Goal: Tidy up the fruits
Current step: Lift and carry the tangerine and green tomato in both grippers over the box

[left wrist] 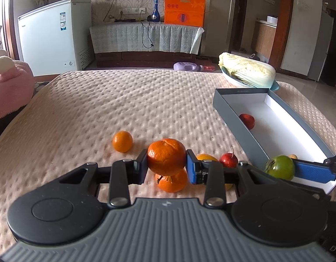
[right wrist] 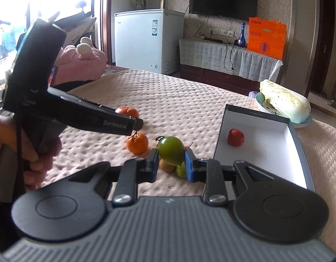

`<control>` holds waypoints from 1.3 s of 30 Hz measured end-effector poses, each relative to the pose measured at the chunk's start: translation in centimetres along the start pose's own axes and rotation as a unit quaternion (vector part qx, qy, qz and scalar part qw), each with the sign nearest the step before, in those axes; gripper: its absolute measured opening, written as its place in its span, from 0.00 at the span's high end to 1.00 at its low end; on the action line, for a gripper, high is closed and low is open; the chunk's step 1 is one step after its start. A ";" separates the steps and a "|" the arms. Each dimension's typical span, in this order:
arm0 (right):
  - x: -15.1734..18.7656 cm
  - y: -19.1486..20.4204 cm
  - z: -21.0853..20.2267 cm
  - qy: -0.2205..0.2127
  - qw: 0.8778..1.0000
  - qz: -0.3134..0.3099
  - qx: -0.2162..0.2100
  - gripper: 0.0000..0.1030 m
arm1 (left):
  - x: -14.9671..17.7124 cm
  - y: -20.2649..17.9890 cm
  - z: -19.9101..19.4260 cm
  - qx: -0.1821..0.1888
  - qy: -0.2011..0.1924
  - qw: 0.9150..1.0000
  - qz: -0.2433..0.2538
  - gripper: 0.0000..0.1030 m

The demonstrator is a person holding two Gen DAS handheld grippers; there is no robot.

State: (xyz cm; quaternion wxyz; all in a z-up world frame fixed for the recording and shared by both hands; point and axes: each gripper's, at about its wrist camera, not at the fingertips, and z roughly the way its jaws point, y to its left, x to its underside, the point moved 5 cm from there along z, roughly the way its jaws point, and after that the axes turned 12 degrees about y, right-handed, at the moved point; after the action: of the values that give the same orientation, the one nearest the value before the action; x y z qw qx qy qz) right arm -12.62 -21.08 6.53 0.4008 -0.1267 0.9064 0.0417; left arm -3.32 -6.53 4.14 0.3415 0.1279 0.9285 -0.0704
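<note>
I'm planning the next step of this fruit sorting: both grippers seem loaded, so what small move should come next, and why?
Probably carry the right gripper over the open box and release there. It is shut on the green fruit, lifted off the bedspread close to the box's near end, and only a red fruit lies inside. The left gripper, shut on the orange, could follow.

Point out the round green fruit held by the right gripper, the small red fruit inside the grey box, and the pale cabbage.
Green fruit (right wrist: 170, 150), right wrist view, its front.
Red fruit (right wrist: 235, 137), right wrist view, centre.
Cabbage (left wrist: 248, 69), left wrist view, leafy middle.
</note>
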 end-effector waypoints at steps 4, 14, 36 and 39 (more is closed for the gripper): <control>0.0 -0.4 -0.3 -0.003 1.000 0.005 0.002 0.73 | 0.0 -0.3 0.0 -0.002 0.000 1.000 0.001 0.60; 0.4 -1.3 -1.0 -0.008 1.000 0.012 0.008 0.73 | -0.3 -1.5 0.2 0.000 -0.003 1.000 0.007 0.60; 0.8 -2.2 -2.6 -0.016 1.000 0.018 0.014 0.73 | -0.9 -3.6 0.3 -0.001 -0.015 1.000 0.027 0.60; 0.9 -2.2 -3.0 -0.019 1.000 0.018 0.016 0.73 | -1.2 -3.9 0.3 0.001 -0.017 0.999 0.027 0.60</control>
State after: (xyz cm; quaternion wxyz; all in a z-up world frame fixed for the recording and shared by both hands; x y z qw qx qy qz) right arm -14.77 -23.89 7.89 0.4189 -0.1033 0.9014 0.0372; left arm -3.38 -10.58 4.87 0.3594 0.1521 0.9185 -0.0638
